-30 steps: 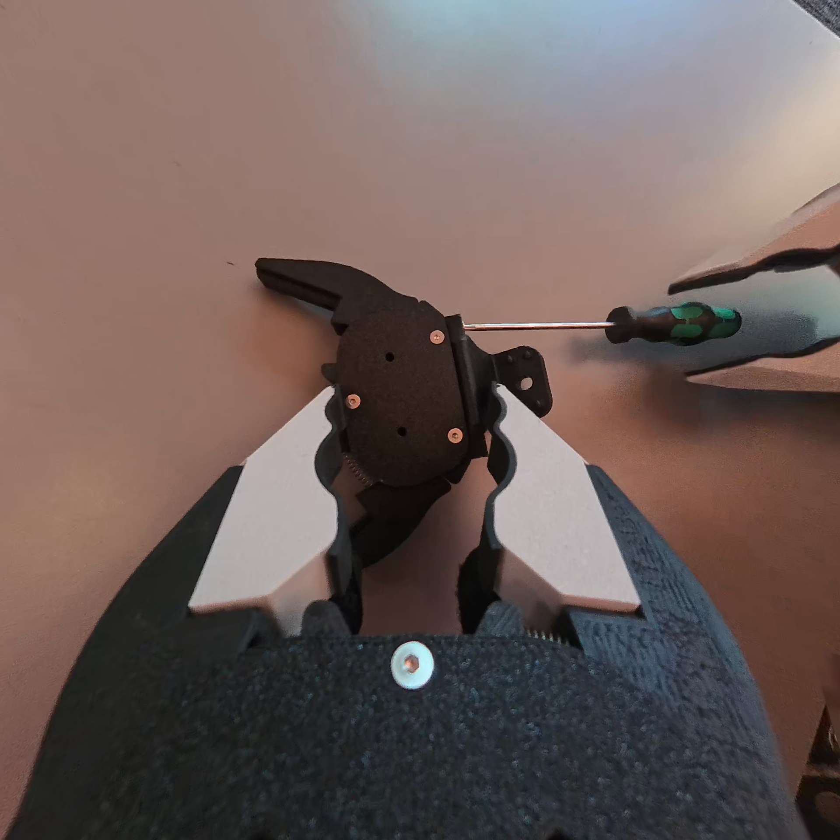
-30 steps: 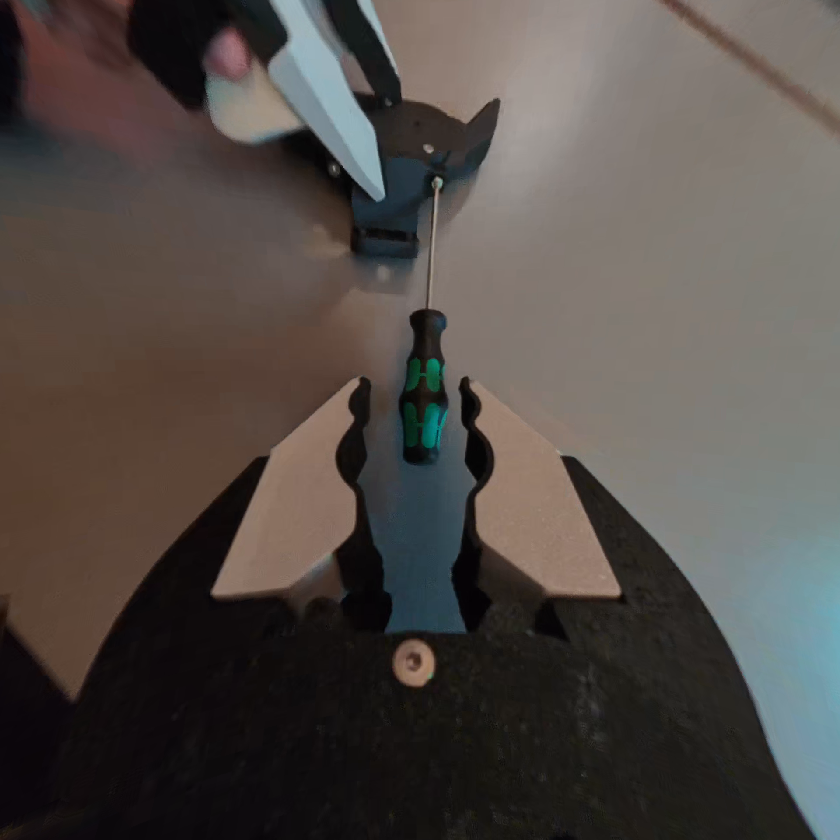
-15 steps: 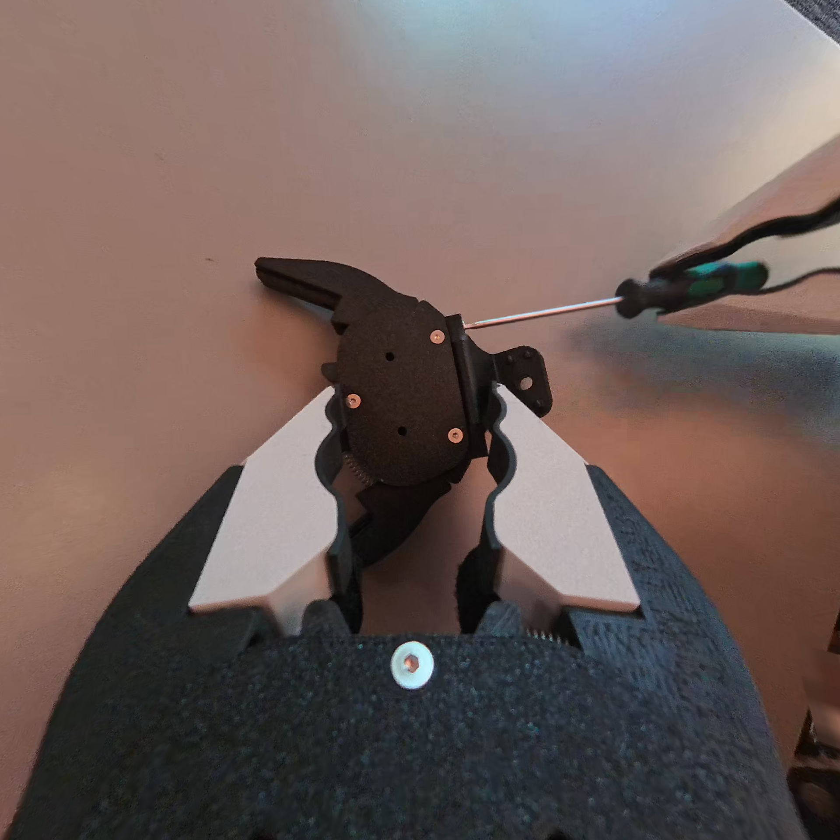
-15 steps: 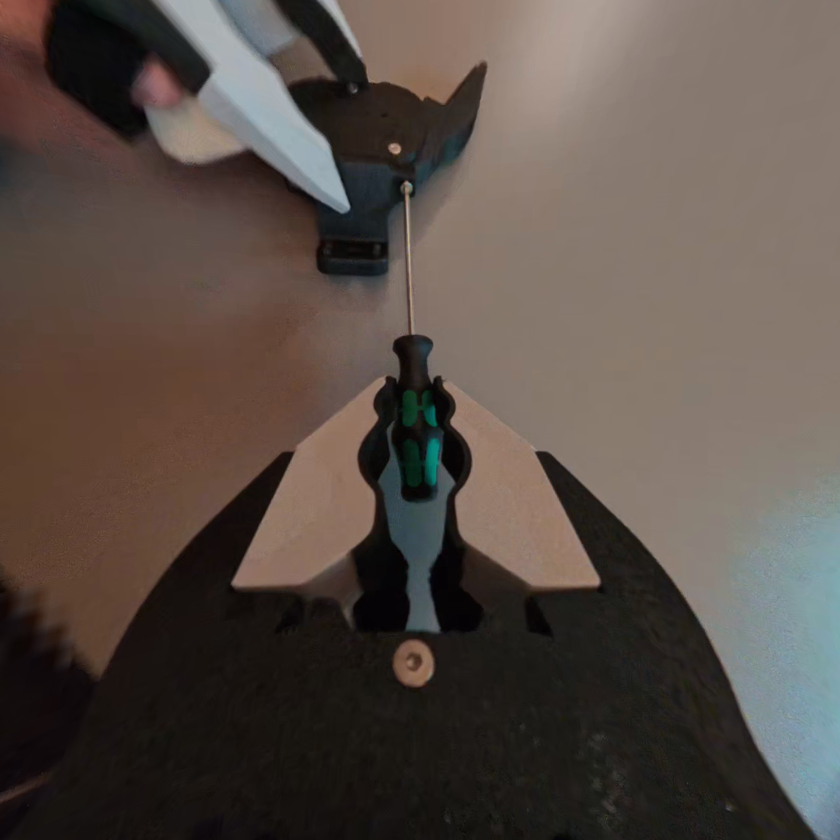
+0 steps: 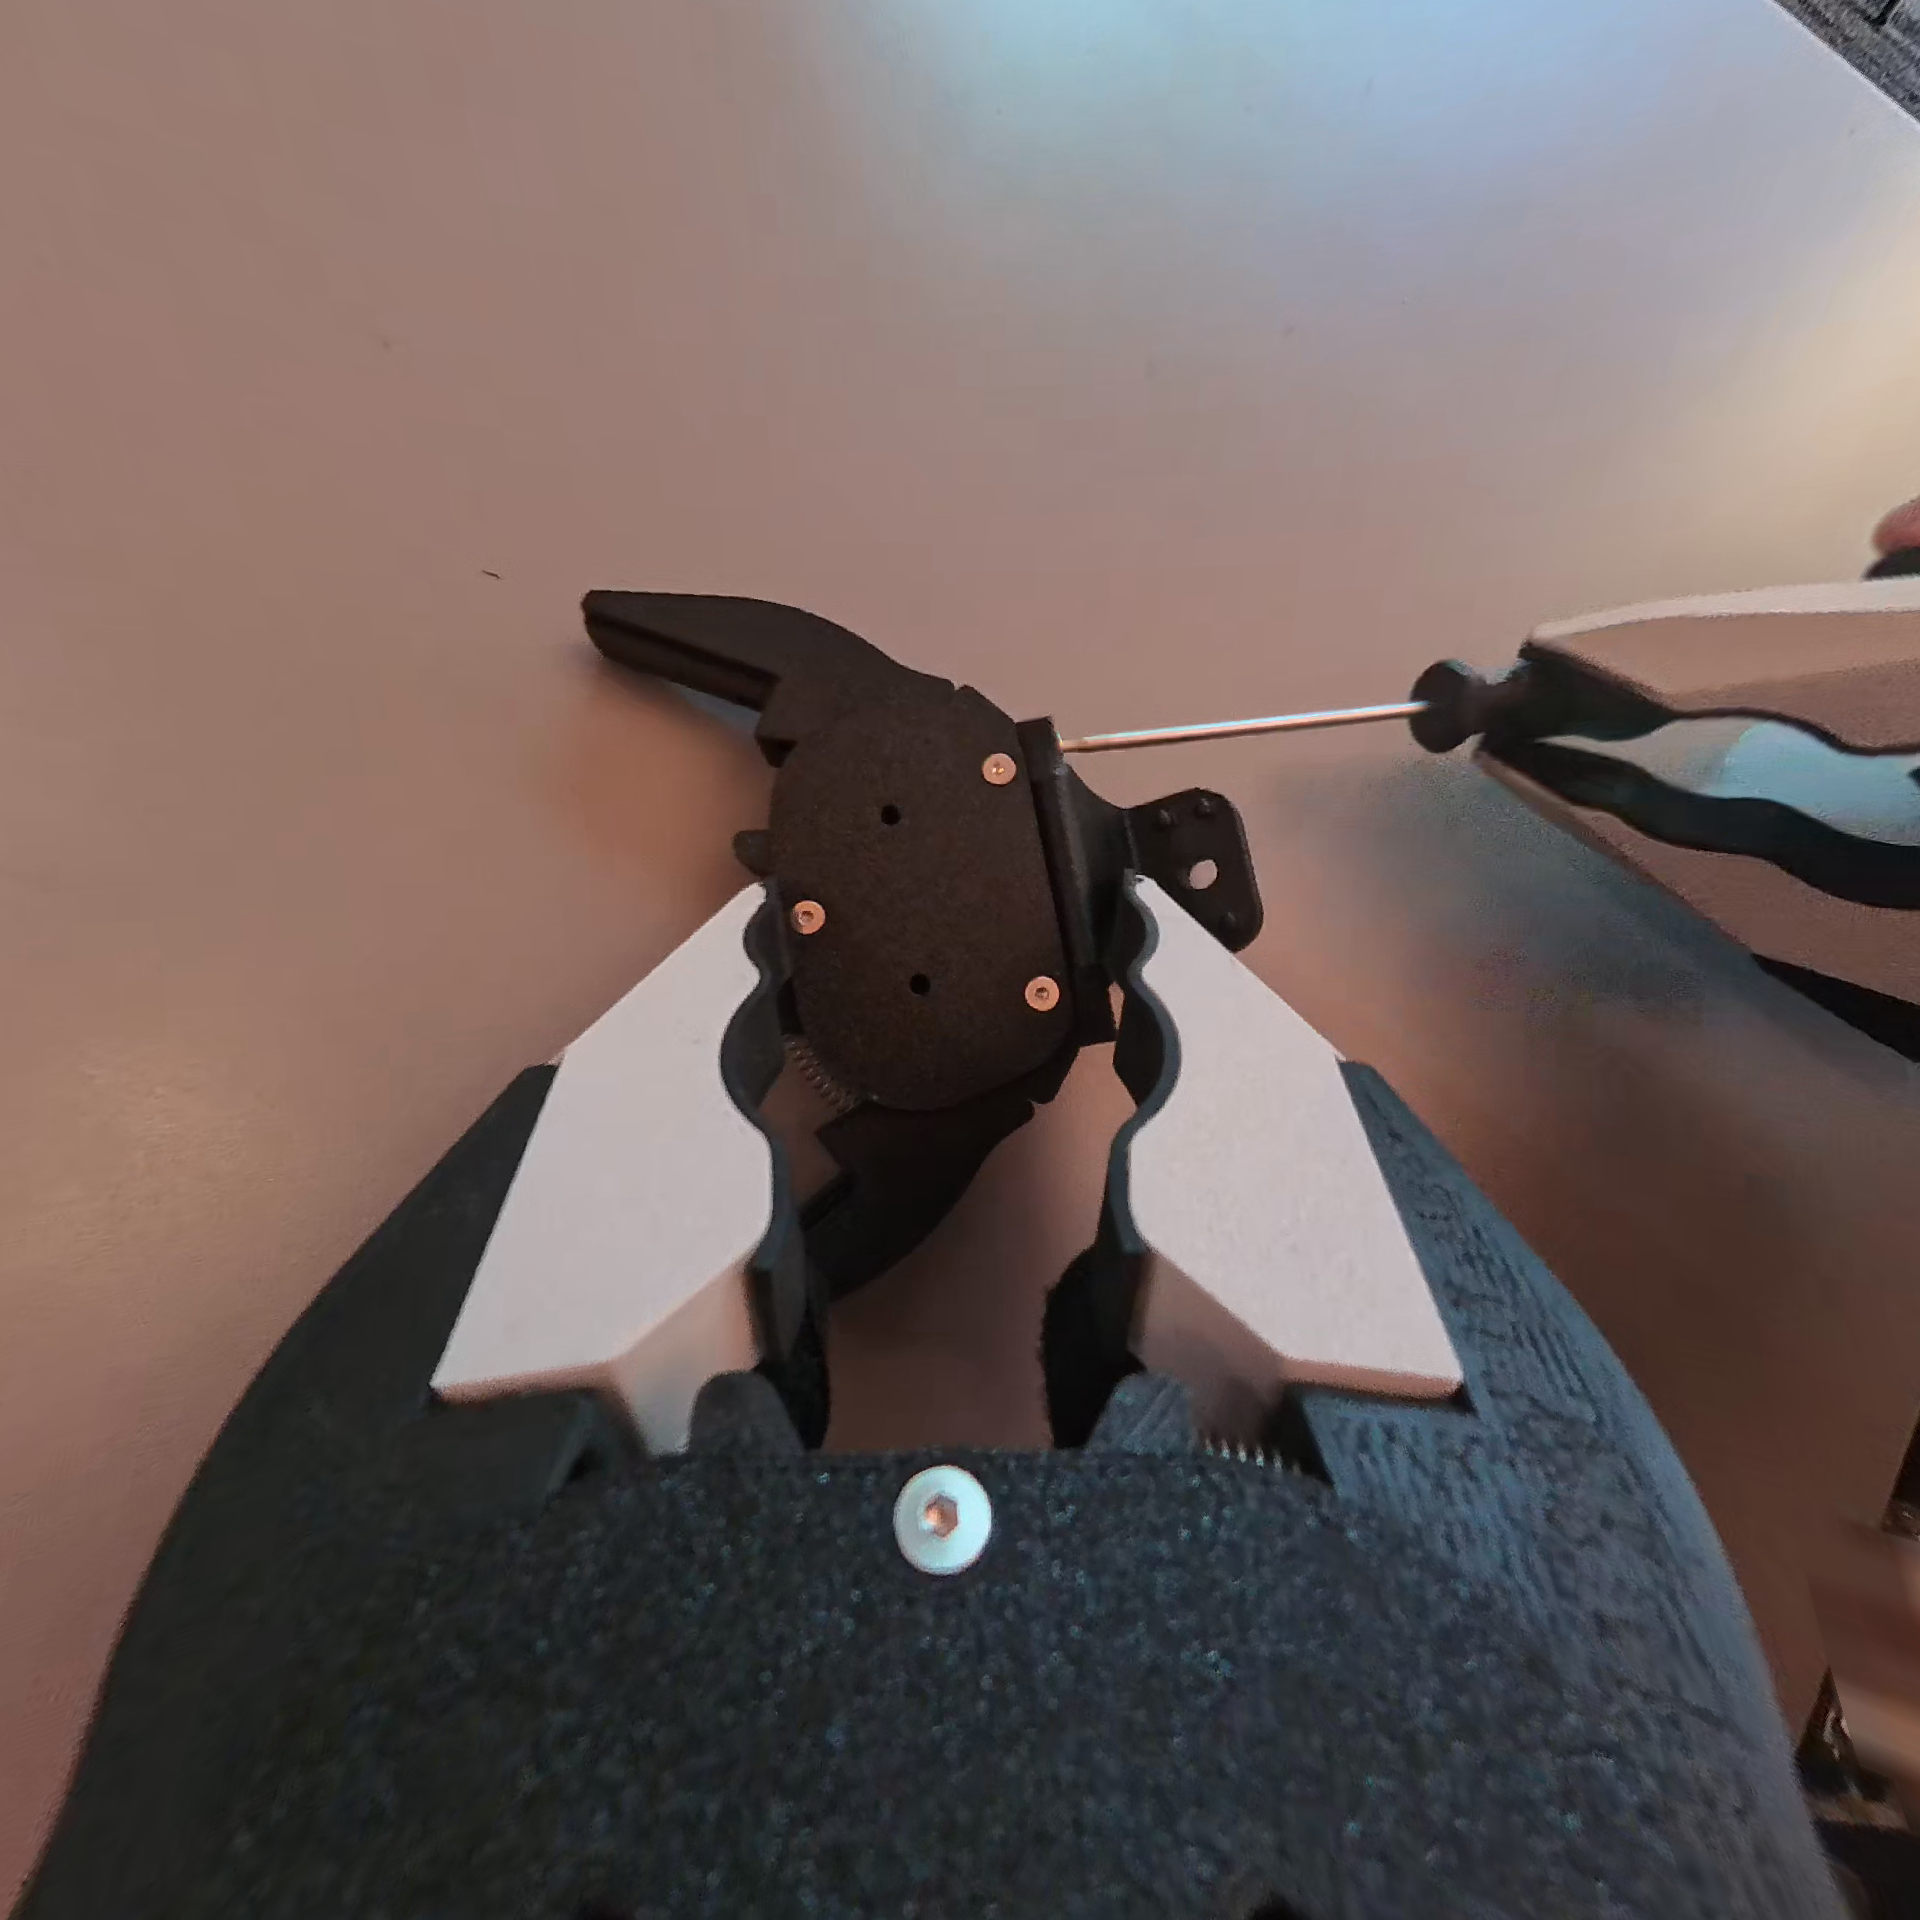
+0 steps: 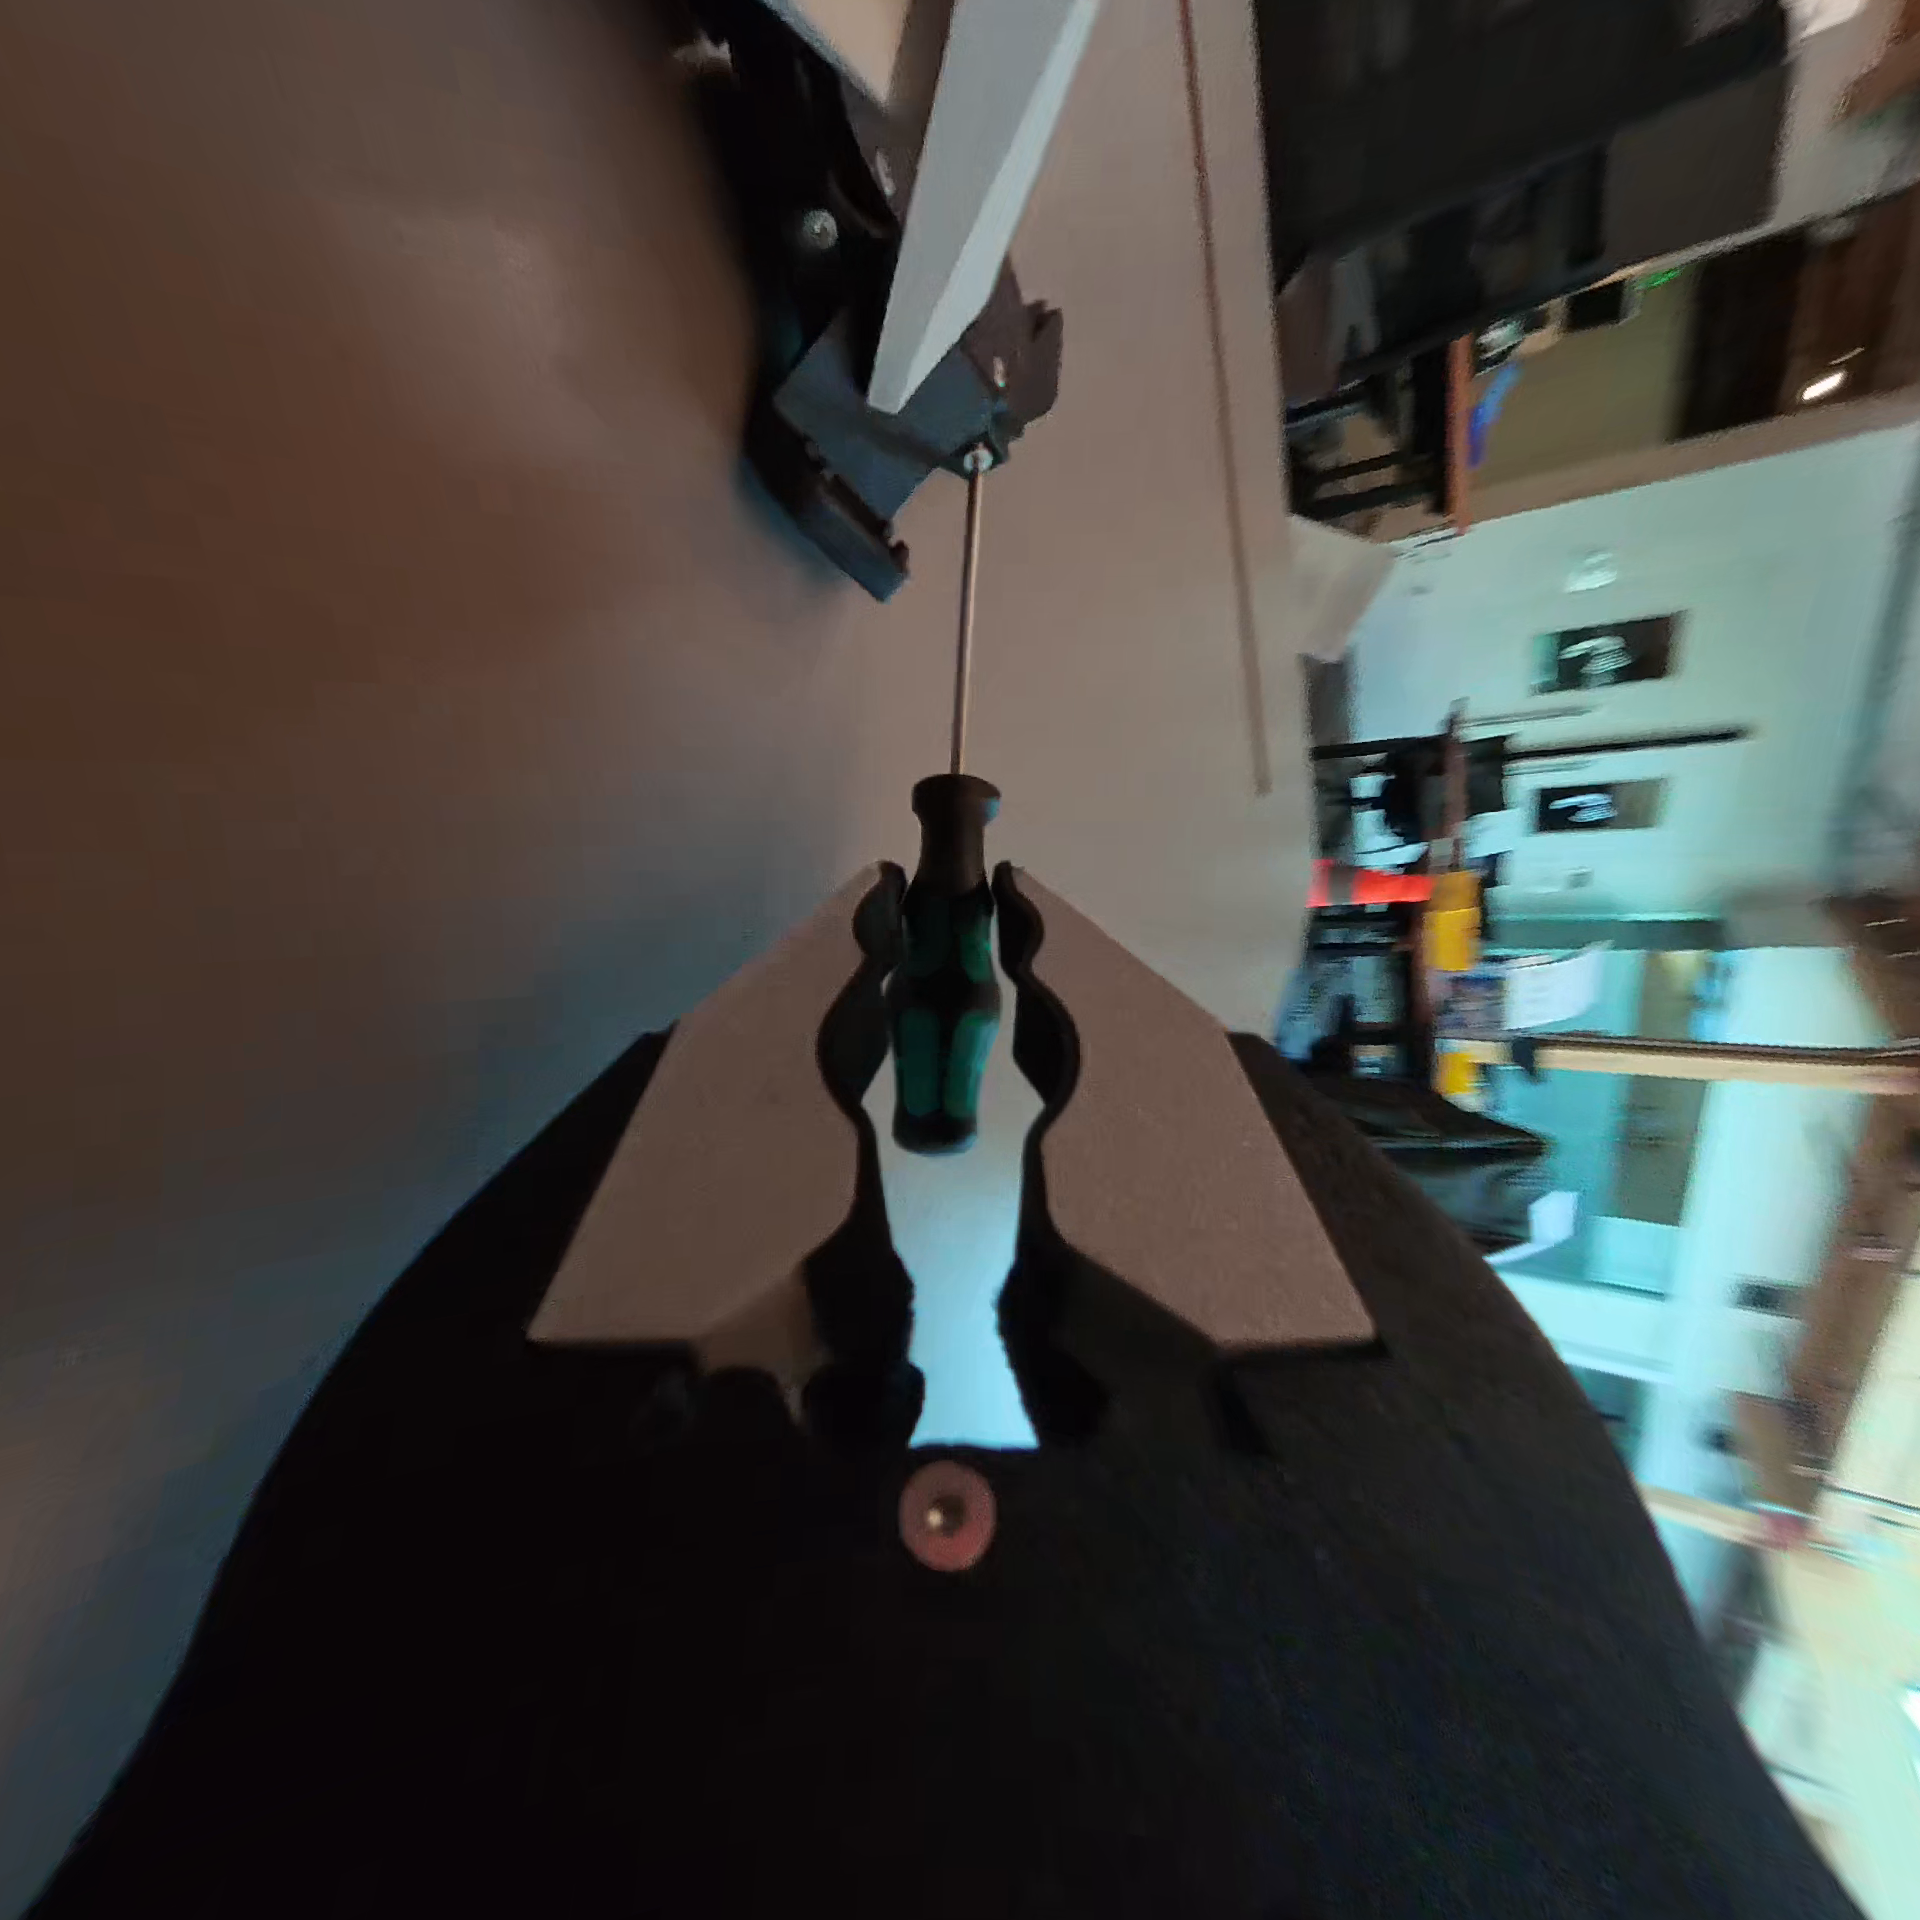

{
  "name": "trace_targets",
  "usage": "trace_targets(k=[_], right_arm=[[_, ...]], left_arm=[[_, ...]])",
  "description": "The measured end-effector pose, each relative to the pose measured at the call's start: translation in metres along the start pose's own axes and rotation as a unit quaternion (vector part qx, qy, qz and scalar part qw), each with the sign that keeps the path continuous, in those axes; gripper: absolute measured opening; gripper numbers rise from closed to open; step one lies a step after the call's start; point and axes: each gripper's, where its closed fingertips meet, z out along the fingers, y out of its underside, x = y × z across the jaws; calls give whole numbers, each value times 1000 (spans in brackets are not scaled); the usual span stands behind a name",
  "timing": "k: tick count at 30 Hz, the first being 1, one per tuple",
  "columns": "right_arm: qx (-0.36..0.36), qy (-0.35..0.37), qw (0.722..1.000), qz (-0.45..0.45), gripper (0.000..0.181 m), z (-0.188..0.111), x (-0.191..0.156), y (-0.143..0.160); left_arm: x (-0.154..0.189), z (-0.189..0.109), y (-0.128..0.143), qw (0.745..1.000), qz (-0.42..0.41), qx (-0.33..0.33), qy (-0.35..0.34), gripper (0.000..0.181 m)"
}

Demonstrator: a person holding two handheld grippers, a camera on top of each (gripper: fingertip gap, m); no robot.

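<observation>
1. Left gripper (image 5: 940,914) is clamped around a black plastic part (image 5: 914,914) that lies flat on the counter (image 5: 416,312); one finger presses each side of the part's rounded body.
2. The part has a long lever arm pointing away to the left, a small bracket with holes on its right, three copper-coloured screw heads on top, and a spring showing at the near edge.
3. Right gripper (image 6: 943,883) is closed on the black-and-green handle of a screwdriver (image 6: 940,997); the fingertips pinch the handle's narrow neck and the butt end sits free between the fingers.
4. The thin metal shaft runs straight out, and its tip meets a screw on the side face of the part, seen in both views.
5. The right wrist view is rolled sideways, so the counter stands like a wall and a blurred room shows at right.
6. Handling judgement: the part looks light, stiff, rough-textured and not fragile; the rounded body is the best place to hold, away from lever and spring.
7. The screwdriver looks light and rigid, with a shaped handle that is easy to hold; the slim shaft may slip off the screw if tilted.
</observation>
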Motion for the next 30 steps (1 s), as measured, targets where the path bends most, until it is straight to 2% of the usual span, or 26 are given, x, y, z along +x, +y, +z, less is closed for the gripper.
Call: trace_targets(k=[2,4,5,7,9,10,13,15,16,17,19,21,23,24,26,27,28,29,30], right_arm=[[9,-51,997,64,32,0,-8,1],[28,-108,981,156,46,-4,-12,-2],[42,-145,966,211,55,-7,-13,-3],[62,-215,915,336,67,-13,-10,0],[63,-276,841,461,65,-16,-5,13],[56,-302,795,523,64,-16,-4,21],[48,-383,627,676,53,-22,-9,27],[58,-421,523,739,42,-27,-7,23],[57,-436,487,755,39,-29,-7,20],[53,-456,464,758,40,-32,-11,16],[54,-485,424,763,41,-36,-14,6],[60,-489,392,777,32,-34,-13,3],[59,-497,378,779,21,-33,-15,3],[56,-501,379,776,21,-34,-16,2],[51,-498,397,770,21,-33,-18,2],[50,-485,423,763,20,-32,-17,4],[52,-471,464,748,20,-30,-16,6],[52,-452,518,724,20,-29,-13,9],[53,-422,589,687,20,-27,-8,12]], left_arm=[[0,0,0,1000,2,0,2,64],[1,0,1,1000,4,0,3,64],[1,-1,1,1000,5,1,3,64],[2,-1,1,1000,8,1,5,64],[2,-2,2,1000,11,1,7,64],[3,-2,3,1000,11,2,7,64],[3,-2,3,1000,11,2,7,64],[3,-2,3,1000,11,2,7,64],[3,-3,3,1000,11,2,7,64],[3,-3,4,1000,11,2,7,64],[4,-3,4,1000,12,2,8,64],[5,-3,5,1000,13,2,9,64],[5,-4,5,1000,13,2,9,64],[5,-4,5,1000,13,2,9,64],[5,-4,5,1000,13,2,9,64],[5,-4,5,1000,13,2,9,64],[5,-4,5,1000,14,2,10,64],[6,-4,5,1000,16,2,11,64],[6,-4,5,1000,17,2,13,64]])
